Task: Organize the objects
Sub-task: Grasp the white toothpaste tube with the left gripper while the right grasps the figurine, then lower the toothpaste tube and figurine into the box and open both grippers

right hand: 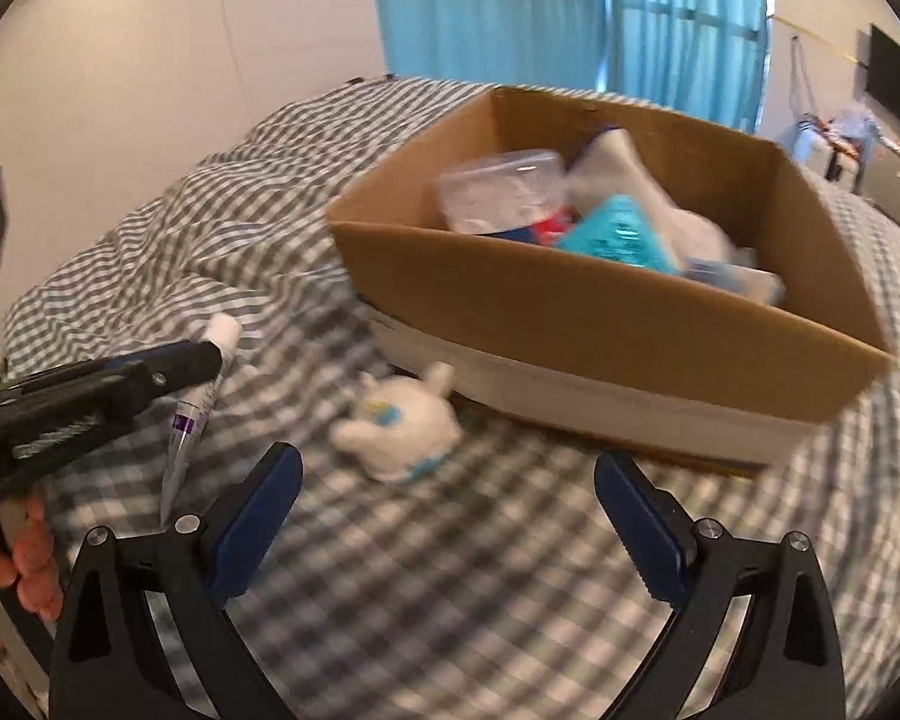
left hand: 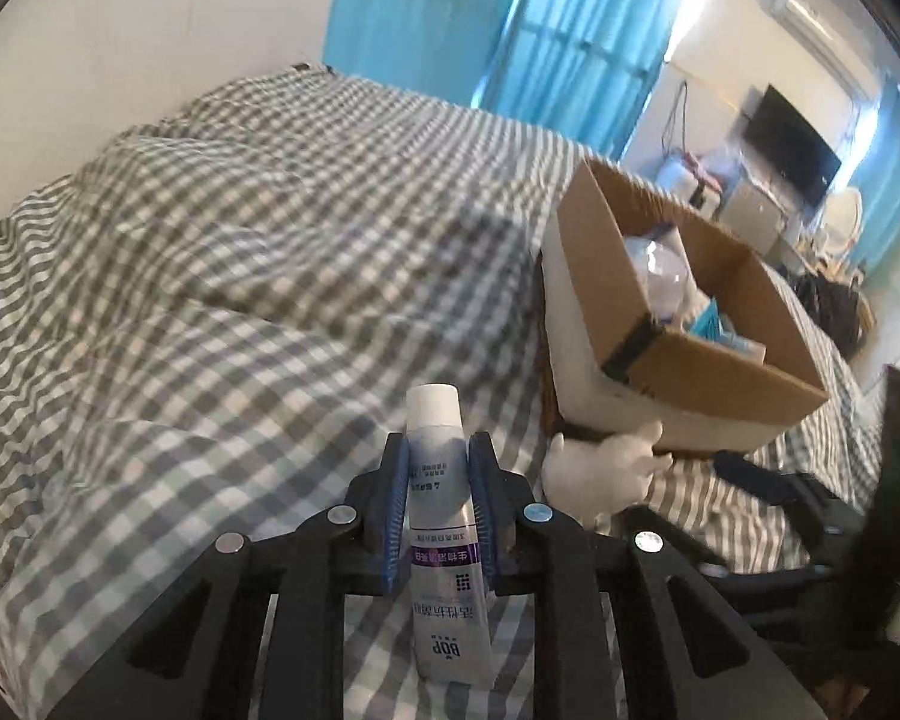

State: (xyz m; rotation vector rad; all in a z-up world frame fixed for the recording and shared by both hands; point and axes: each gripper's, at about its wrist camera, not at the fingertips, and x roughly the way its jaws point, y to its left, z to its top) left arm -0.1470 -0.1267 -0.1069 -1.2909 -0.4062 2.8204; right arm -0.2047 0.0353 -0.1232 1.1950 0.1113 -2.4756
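Cardboard box (right hand: 600,324) holds a clear jar (right hand: 501,189) and teal packet (right hand: 621,234); left tongs (left hand: 438,480) grip a tube (left hand: 444,540), right tongs (right hand: 447,516) gape.

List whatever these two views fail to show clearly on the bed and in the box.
- Cardboard box contents: right wrist view, motion blur; a clear container and a teal pack show, labels unreadable.
- Box floor: left wrist view, near wall hides most of it.
- White plush toy: left wrist view, partly behind the left tool; blurred in the right wrist view.
- Tube: small print too fine to read.
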